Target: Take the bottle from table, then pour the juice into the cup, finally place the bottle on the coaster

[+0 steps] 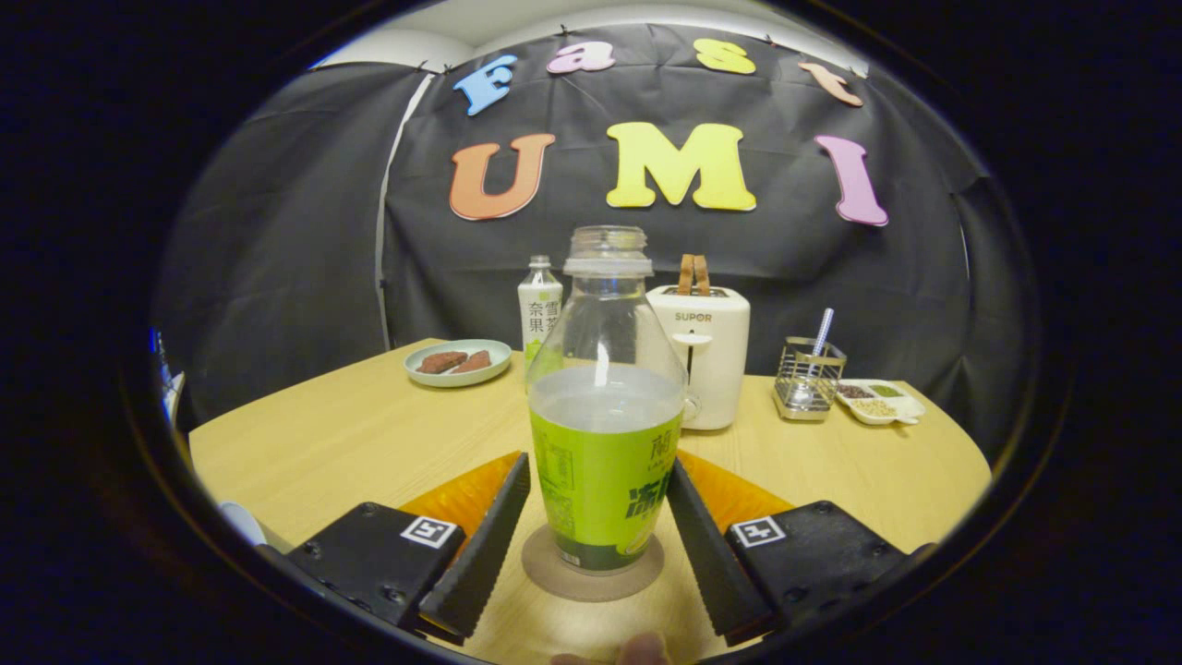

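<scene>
Nearest the camera, the ridged fingers [488, 545] of the hand-held gripper [598, 545] are seen spread apart, one on each side of the bottle [605, 406] with a narrow gap left on both sides, so that nothing is clamped. A fingertip [637, 652] of the person is glimpsed just behind them. The bottle is stood upright on a round, flat brown coaster [591, 577] between the fingers; it is of clear plastic, uncapped, with a threaded neck, a domed shoulder and a glossy green label wrapped round its lower body, and it is filled with pale cloudy liquid to about the label's top edge. Everything is carried by a table [351, 434] of light wood with a smooth, finely grained surface. Beyond the bottle, a second, slimmer bottle [539, 309] with a white label is set beside a pale round plate [459, 362] bearing brown pieces, and a boxy white toaster [706, 365] with slices in its slots is placed just behind. Further to the toaster's side, a wire-mesh holder [808, 379] with a utensil and a shallow divided white dish [882, 402] are found. The booth is closed off by creased black cloth [277, 259].
</scene>
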